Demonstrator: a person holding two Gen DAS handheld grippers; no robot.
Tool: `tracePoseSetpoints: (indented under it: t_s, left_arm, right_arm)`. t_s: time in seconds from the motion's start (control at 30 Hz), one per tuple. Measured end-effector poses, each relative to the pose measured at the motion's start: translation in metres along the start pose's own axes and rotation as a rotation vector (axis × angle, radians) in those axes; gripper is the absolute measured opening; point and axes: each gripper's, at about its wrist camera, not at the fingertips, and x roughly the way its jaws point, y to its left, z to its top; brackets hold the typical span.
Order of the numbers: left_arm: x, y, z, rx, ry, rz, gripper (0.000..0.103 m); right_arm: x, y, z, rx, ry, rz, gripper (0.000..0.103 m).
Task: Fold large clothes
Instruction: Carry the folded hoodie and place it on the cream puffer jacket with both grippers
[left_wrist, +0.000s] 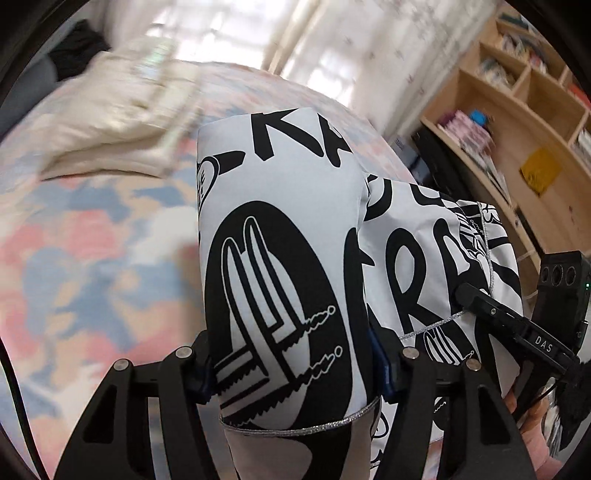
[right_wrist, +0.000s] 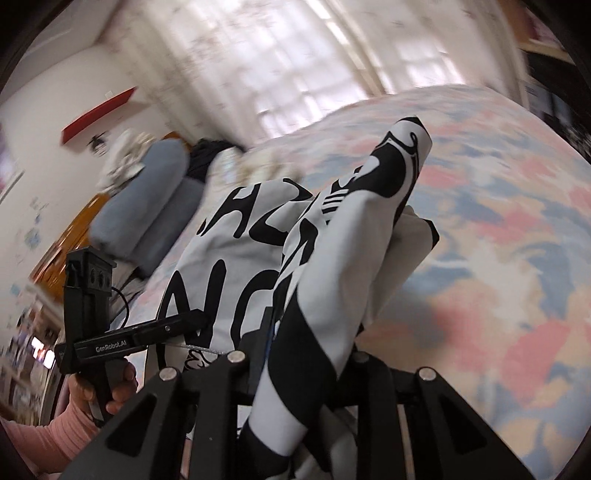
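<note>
You've got both jaws, left gripper (left_wrist: 295, 373) & right gripper (right_wrist: 295, 363), clamped on the printed garment (left_wrist: 280, 236), lifted off the bed (left_wrist: 92, 258); next imo lay it flat mid-bed w/ edges matched.

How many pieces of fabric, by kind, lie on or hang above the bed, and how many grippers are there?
Black-and-white printed garment, held up by both grippers: 1
Cream folded cloth on the bed: 1
Dark cloth near the blue-grey pillows: 1
Pillows: 2
Grippers, left gripper and right gripper: 2
Total: 7
</note>
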Motion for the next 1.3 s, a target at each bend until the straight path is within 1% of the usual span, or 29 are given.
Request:
tracePoseSetpoints:
  t_s: [0.17,0.27,0.3,0.33,0.4,0.43,0.5,0.57,0.6,0.63,0.67,0.7,0.77,0.8,0.83,0.9,0.97,1.0,1.07,1.1,1.13,1.17,1.2,1.23,1.27,1.3]
  left_arm:
    - [-0.067,0.054,0.013,-0.05,-0.076,0.036,0.061]
    - [-0.1,0.09,0.039,-0.078,-0.116,0.062,0.061]
    - [-0.106,0.097,0.046,-0.081,-0.123,0.07,0.061]
    - [-0.114,0.106,0.058,-0.082,-0.133,0.082,0.061]
    - [-0.127,0.122,0.083,-0.077,-0.154,0.106,0.061]
    - [-0.134,0.132,0.096,-0.072,-0.164,0.119,0.061]
    - [-0.144,0.149,0.134,-0.053,-0.189,0.148,0.061]
    - [-0.147,0.163,0.168,-0.034,-0.204,0.167,0.061]
    - [-0.145,0.17,0.19,-0.029,-0.215,0.174,0.061]
    - [-0.145,0.181,0.214,-0.023,-0.22,0.179,0.061]
    - [-0.141,0.191,0.24,-0.009,-0.225,0.189,0.061]
    - [-0.139,0.196,0.256,-0.007,-0.23,0.193,0.061]
    - [-0.127,0.212,0.3,0.018,-0.23,0.205,0.061]
    - [-0.117,0.225,0.327,0.012,-0.235,0.209,0.061]
    - [-0.108,0.234,0.346,0.017,-0.231,0.212,0.061]
    - [-0.083,0.252,0.385,0.019,-0.22,0.219,0.061]
    - [-0.058,0.268,0.412,0.03,-0.198,0.223,0.061]
    - [-0.034,0.277,0.423,0.03,-0.18,0.23,0.061]
    - [0.001,0.3,0.434,0.0,-0.14,0.234,0.062]
    - [0.029,0.318,0.432,-0.033,-0.101,0.243,0.062]
    - [0.048,0.328,0.43,-0.063,-0.072,0.259,0.066]
    - [0.068,0.34,0.427,-0.094,-0.052,0.29,0.069]
    - [0.087,0.356,0.425,-0.134,-0.041,0.299,0.08]
    - [0.095,0.363,0.419,-0.164,-0.04,0.279,0.085]
    - [0.104,0.371,0.417,-0.188,-0.042,0.256,0.087]
    - [0.111,0.373,0.416,-0.182,-0.043,0.238,0.087]
  right_arm:
    - [0.025,0.073,0.024,-0.094,0.011,0.076,0.022]
    - [0.046,0.108,0.045,-0.133,0.013,0.115,0.022]
    - [0.051,0.117,0.052,-0.14,0.013,0.125,0.022]
    - [0.061,0.132,0.064,-0.148,0.013,0.142,0.022]
    - [0.076,0.149,0.082,-0.161,0.008,0.158,0.022]
    - [0.088,0.16,0.098,-0.167,0.003,0.17,0.022]
    - [0.103,0.171,0.121,-0.172,-0.006,0.185,0.022]
    - [0.128,0.181,0.156,-0.163,-0.022,0.205,0.022]
    - [0.141,0.183,0.175,-0.154,-0.034,0.213,0.022]
    - [0.151,0.186,0.186,-0.146,-0.041,0.218,0.022]
    - [0.166,0.188,0.206,-0.149,-0.055,0.22,0.022]
    - [0.18,0.19,0.223,-0.147,-0.071,0.215,0.022]
    - [0.209,0.19,0.253,-0.135,-0.089,0.219,0.022]
    - [0.226,0.188,0.27,-0.126,-0.104,0.215,0.022]
    - [0.236,0.183,0.277,-0.113,-0.109,0.217,0.022]
    - [0.273,0.17,0.303,-0.07,-0.127,0.224,0.022]
    - [0.303,0.154,0.315,-0.018,-0.133,0.229,0.022]
    - [0.319,0.145,0.319,0.003,-0.129,0.237,0.022]
    - [0.359,0.116,0.319,0.083,-0.095,0.228,0.022]
    - [0.381,0.1,0.314,0.124,-0.067,0.22,0.022]
    - [0.393,0.09,0.309,0.143,-0.049,0.204,0.022]
    - [0.409,0.073,0.298,0.174,-0.037,0.173,0.022]
    - [0.42,0.055,0.287,0.2,-0.044,0.146,0.026]
    - [0.428,0.042,0.279,0.221,-0.037,0.146,0.028]
    - [0.436,0.028,0.27,0.246,-0.024,0.161,0.033]
    - [0.442,0.018,0.262,0.263,-0.015,0.173,0.035]
